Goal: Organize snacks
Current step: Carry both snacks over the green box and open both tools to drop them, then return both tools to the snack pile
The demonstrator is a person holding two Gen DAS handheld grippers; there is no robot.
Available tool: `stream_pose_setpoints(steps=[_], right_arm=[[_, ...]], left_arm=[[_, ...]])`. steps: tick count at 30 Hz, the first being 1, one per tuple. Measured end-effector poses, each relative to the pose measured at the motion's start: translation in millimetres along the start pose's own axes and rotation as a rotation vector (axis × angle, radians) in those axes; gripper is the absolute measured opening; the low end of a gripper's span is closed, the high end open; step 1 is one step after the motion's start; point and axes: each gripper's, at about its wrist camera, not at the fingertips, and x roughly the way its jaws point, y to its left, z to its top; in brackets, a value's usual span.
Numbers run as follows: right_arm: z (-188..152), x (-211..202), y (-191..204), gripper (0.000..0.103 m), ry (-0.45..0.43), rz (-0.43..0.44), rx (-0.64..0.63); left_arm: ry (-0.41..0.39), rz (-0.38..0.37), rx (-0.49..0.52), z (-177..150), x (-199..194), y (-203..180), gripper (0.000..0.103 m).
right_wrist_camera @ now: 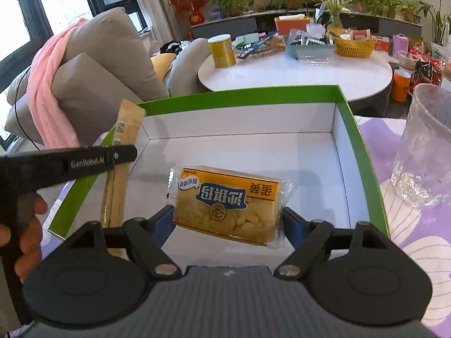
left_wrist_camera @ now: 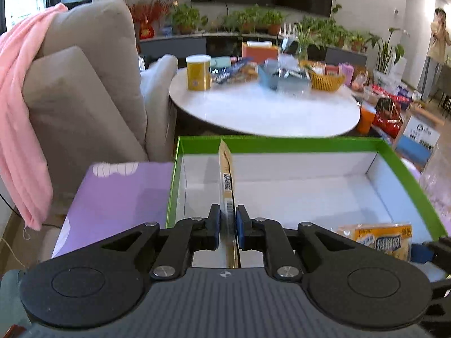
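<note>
A green-rimmed white box [left_wrist_camera: 282, 141] [right_wrist_camera: 245, 94] lies open on a purple cloth. My left gripper [left_wrist_camera: 227, 225] is shut on a thin tan snack packet [left_wrist_camera: 226, 169], held edge-on over the box's left part; the packet [right_wrist_camera: 124, 140] and the left gripper's finger [right_wrist_camera: 84, 162] show at the left in the right wrist view. My right gripper [right_wrist_camera: 228, 222] is shut on a yellow snack cake packet [right_wrist_camera: 228, 202] and holds it above the box floor. That packet [left_wrist_camera: 377, 239] shows at the lower right in the left wrist view.
A purple patterned cloth [left_wrist_camera: 118, 197] [right_wrist_camera: 408, 225] covers the surface under the box. A clear plastic container [right_wrist_camera: 425, 146] stands right of the box. A grey sofa [left_wrist_camera: 93, 84] with a pink cloth [left_wrist_camera: 19, 112] is left. A white round table [left_wrist_camera: 262, 107] with snacks and baskets stands behind.
</note>
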Motion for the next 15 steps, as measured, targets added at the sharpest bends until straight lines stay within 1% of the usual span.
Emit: stream_pose_setpoints(steps=[3, 8, 12, 15], right_arm=[[0, 1, 0, 0.058, 0.017, -0.006, 0.022], [1, -4, -1, 0.058, 0.001, -0.005, 0.030], [3, -14, 2, 0.058, -0.026, -0.004, 0.032], [0, -32, 4, 0.058, -0.062, -0.005, 0.035]], left_arm=[[0.027, 0.002, -0.001, -3, -1, 1, 0.011], [0.043, 0.022, 0.016, -9, -10, -2, 0.012], [0.013, 0.027, 0.018, -11, -30, 3, 0.014], [-0.019, 0.036, 0.013, -14, -54, 8, 0.017]])
